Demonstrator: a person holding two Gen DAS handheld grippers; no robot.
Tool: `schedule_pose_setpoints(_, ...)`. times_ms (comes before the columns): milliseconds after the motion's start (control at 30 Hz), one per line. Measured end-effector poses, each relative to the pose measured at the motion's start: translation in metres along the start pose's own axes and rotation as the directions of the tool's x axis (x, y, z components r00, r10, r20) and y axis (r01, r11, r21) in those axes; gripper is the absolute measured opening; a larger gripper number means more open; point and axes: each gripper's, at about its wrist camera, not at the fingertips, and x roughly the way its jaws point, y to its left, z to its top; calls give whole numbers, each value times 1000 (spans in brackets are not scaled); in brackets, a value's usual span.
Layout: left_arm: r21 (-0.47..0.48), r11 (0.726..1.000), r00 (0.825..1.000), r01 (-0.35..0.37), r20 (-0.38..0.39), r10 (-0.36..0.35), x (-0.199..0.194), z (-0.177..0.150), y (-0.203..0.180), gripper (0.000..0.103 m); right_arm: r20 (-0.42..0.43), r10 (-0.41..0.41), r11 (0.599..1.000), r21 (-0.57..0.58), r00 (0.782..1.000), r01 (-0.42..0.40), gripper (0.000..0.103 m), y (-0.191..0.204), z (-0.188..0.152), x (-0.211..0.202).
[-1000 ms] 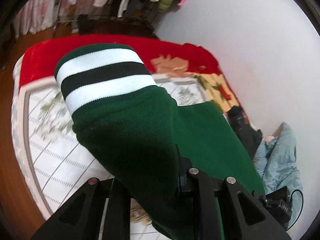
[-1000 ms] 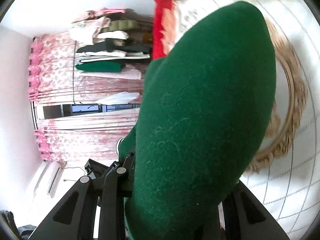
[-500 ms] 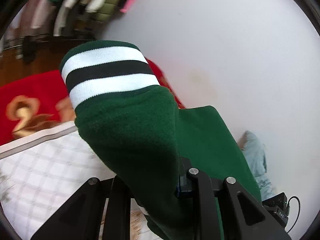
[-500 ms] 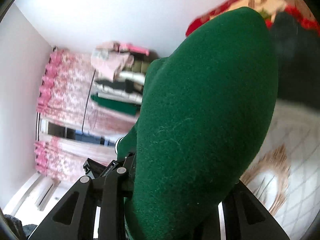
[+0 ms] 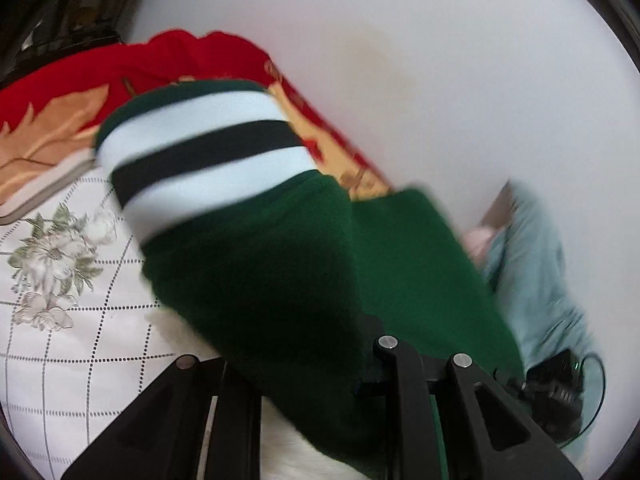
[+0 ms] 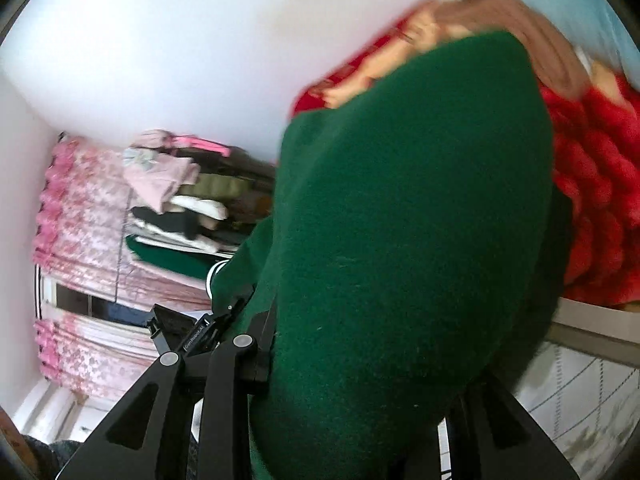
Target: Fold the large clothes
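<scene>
A dark green fleece garment [image 5: 280, 280] with a cuff of white and black stripes [image 5: 208, 152] bulges out between the fingers of my left gripper [image 5: 308, 364], which is shut on it. The same green garment [image 6: 400, 240] fills the right wrist view, and my right gripper [image 6: 348, 392] is shut on it too. Both hold it above a white quilted bed cover [image 5: 68, 340] with flower prints. The fingertips are hidden by cloth.
A red blanket [image 5: 120, 68] lies at the bed's far end by a white wall [image 5: 440, 60]. Light blue clothes [image 5: 536, 280] and a black device [image 5: 556, 392] lie at right. A clothes rack [image 6: 180, 208] and pink curtains [image 6: 80, 220] stand to the left.
Both grippers have swung with the garment toward the red blanket and wall. The views are blurred by motion. The grip on the cloth is unchanged.
</scene>
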Motion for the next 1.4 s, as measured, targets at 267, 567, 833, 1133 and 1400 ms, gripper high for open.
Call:
schedule_pose_setpoints(267, 117, 991, 991, -69, -107, 82, -2, -3, 2, 25, -2, -29, 993, 112, 1000, 29, 47, -98, -47, 36)
schedule_pose_setpoints(567, 313, 917, 931, -247, -187, 315, -18, -14, -43, 102, 2, -540, 840, 65, 842, 539, 83, -49, -77, 15)
schedule_pose_setpoints(833, 521, 785, 902, -334, -63, 426, -78, -32, -93, 103, 159, -856, 494, -29, 492, 869, 87, 38, -133, -4)
schedule_pose_setpoints(1133, 616, 742, 935, -266, -24, 355, -190, -47, -151, 103, 259, -900, 373, 46, 350, 927, 87, 176, -226, -48)
schedule_pose_setpoints(1400, 609, 749, 947, -263, 12, 322, -321, -57, -185, 103, 378, -881, 340, 88, 284, 936, 87, 328, -320, -114)
